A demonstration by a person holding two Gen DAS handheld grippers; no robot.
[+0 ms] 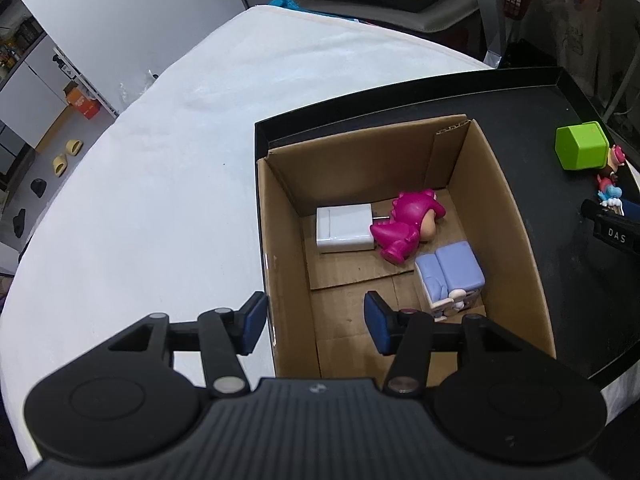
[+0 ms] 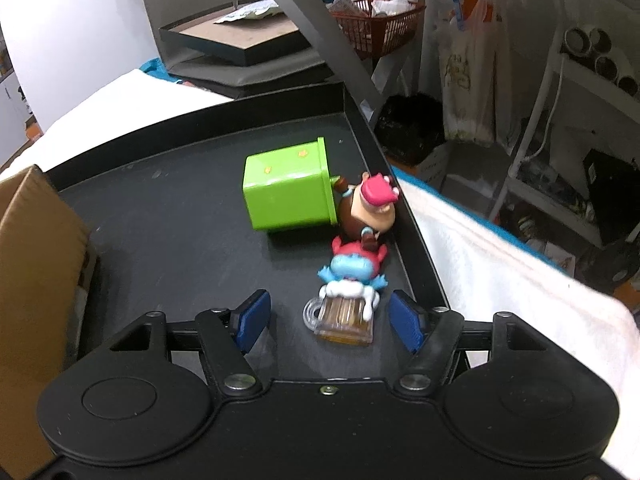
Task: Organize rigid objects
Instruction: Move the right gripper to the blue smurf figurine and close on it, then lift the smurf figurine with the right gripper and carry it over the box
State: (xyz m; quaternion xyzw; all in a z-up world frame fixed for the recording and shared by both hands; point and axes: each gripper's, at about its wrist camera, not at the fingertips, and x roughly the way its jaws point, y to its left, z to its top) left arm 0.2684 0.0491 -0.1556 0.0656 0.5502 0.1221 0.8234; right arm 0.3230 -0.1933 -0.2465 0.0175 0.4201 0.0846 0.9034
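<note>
A cardboard box [image 1: 400,240] stands open at the left end of a black tray [image 1: 520,96], which lies on a white cloth [image 1: 180,140]. On the box floor are a white charger [image 1: 344,229], a pink figure [image 1: 404,226] lying on its side with its back against the charger, and a lilac block [image 1: 450,270] just beside the figure, near the right wall. The left gripper [image 1: 316,324] hovers over the box's near left wall, jaws spread with nothing between them; one pad sits outside the wall, the other inside. At the tray's right end a green cube [image 2: 288,188] lies tipped over, touching a brown figure [image 2: 370,208] with a pink cap that rests by the tray's rim. Just in front of that lies a blue figure [image 2: 352,270] holding a clear mug [image 2: 342,316]; whether it touches the brown one is hard to tell. The right gripper [image 2: 332,322] is low over the tray, jaws spread wide to either side of the mug, neither pad touching it.
</note>
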